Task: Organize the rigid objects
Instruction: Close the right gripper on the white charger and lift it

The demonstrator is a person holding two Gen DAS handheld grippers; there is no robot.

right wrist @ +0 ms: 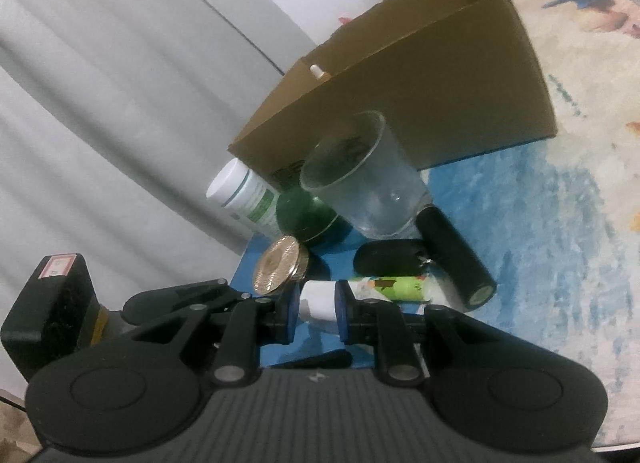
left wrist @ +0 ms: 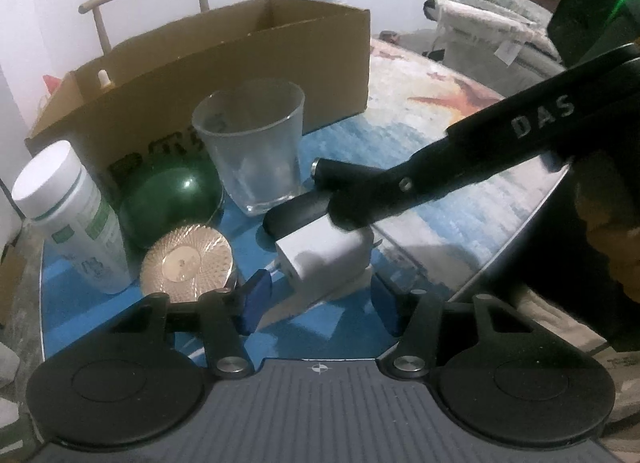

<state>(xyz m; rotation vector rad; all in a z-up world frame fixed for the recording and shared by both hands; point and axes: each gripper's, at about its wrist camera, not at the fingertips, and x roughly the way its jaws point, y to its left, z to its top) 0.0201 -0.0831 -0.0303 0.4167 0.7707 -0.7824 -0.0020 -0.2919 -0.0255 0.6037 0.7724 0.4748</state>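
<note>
- The desk [left wrist: 460, 199], covered in a blue, white and orange pattern, fills the middle of both views; its bare part runs along the right side of each frame.
- A cardboard box [left wrist: 224, 75] stands open-topped at the back of the desk, upper centre in the left wrist view and upper right of centre in the right wrist view [right wrist: 440, 95]. A small white cap shows above its rim.
- A clear glass [left wrist: 252, 151] stands upright just in front of the box, mid-frame in both views.
- A white bottle [left wrist: 76, 219] with green labelling stands at the left of the left wrist view, beside a dark green ball [left wrist: 172, 199] that sits between it and the glass.
- A black cylinder [right wrist: 456, 263] lies on its side right of the glass in the right wrist view, with a flat black oval thing [right wrist: 384, 259] next to it.
- A round gold tin [left wrist: 188, 263] lies in front of the ball, low and left of centre.
- The left hand-held gripper [left wrist: 318, 303] sits at the bottom of its view, its blue pads half apart on either side of a white charger block [left wrist: 324, 259], not pressing on it.
- The right hand-held gripper [right wrist: 316, 311] is closed tightly on the white end of a small tube [right wrist: 380, 289] with a green printed label, low in the centre of its view; this tube lies just above the desk, in front of the black oval thing.
</note>
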